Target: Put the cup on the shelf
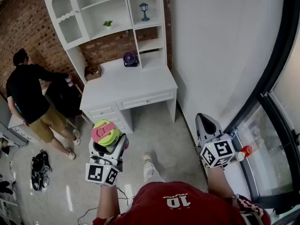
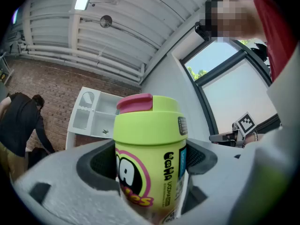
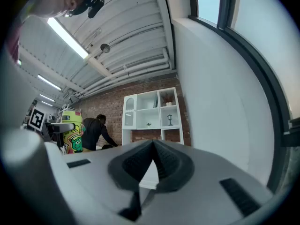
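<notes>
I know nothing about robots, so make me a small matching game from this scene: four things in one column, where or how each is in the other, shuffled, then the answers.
Things
1. lime-green plastic cup with a pink lid
2. right claw
3. small round purple fan
4. little blue lantern

Place or state
A. shut, holding nothing
B. standing on the white desk top
C. gripped in the left claw
D. on an upper shelf of the white shelf unit

Pairs: 1-C, 2-A, 3-B, 4-D
</notes>
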Available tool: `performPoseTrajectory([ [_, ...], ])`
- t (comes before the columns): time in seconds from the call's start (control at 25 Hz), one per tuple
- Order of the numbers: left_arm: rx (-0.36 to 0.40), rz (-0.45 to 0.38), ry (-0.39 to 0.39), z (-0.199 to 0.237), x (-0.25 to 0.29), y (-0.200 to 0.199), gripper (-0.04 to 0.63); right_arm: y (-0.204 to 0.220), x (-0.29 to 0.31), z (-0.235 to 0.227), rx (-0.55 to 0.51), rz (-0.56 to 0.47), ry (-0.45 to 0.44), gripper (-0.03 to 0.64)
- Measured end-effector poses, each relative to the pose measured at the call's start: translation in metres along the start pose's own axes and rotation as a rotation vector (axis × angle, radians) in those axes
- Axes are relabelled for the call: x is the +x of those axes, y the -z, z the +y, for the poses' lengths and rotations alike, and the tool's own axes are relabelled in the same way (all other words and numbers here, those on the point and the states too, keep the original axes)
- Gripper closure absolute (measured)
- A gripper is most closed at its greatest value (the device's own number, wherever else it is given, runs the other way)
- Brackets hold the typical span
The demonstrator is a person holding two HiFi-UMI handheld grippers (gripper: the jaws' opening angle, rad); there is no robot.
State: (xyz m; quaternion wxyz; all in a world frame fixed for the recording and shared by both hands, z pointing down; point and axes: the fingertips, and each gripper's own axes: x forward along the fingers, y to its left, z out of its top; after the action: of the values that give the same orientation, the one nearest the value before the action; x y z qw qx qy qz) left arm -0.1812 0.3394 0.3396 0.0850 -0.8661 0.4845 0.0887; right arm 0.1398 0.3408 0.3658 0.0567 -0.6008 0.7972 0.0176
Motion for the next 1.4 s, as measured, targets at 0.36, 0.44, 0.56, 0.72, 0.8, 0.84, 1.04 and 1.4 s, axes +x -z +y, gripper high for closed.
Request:
performPoseTrajectory([
  [0.36, -0.01, -0.003, -0.011, 0.008, -0.004, -0.002, 0.192, 0.001, 0.001, 0.007, -0.003, 0.005, -0.009, 0.618],
  [0.44, -0.01, -0.004, -0.008, 0.009, -0.004, -0.002, 0.192, 0.001, 0.003, 0.01, -0.006, 0.007, -0.013, 0.618],
  [0.56, -0.007, -0.007, -0.007, 0.01, -0.005, -0.002, 0.192, 0.001, 0.007, 0.013, -0.017, 0.006, -0.018, 0.618],
  [0.72, -0.011, -0.01, -0.011, 0.011, -0.003, -0.002, 0.192, -0.002, 0.009, 0.011, 0.012, -0.011, -0.019, 0.615],
  [0.8, -0.011, -0.01, -0.012, 0.012, -0.001, -0.003, 0.192, -0.004, 0.009, 0.009, 0.038, -0.023, -0.022, 0.614],
  [0.84, -0.011, -0.01, -0.011, 0.012, 0.001, -0.003, 0.192, -0.004, 0.01, 0.007, 0.043, -0.025, -0.02, 0.614],
  [1.04, -0.01, -0.004, 0.005, 0.009, 0.015, -0.001, 0.192, -0.001, 0.014, -0.001, 0.055, -0.023, -0.013, 0.614],
  [1.4, -0.024, 0.007, 0.043, 0.008, 0.047, 0.012, 0.192, 0.008, 0.029, -0.016, 0.061, -0.001, -0.002, 0.614],
])
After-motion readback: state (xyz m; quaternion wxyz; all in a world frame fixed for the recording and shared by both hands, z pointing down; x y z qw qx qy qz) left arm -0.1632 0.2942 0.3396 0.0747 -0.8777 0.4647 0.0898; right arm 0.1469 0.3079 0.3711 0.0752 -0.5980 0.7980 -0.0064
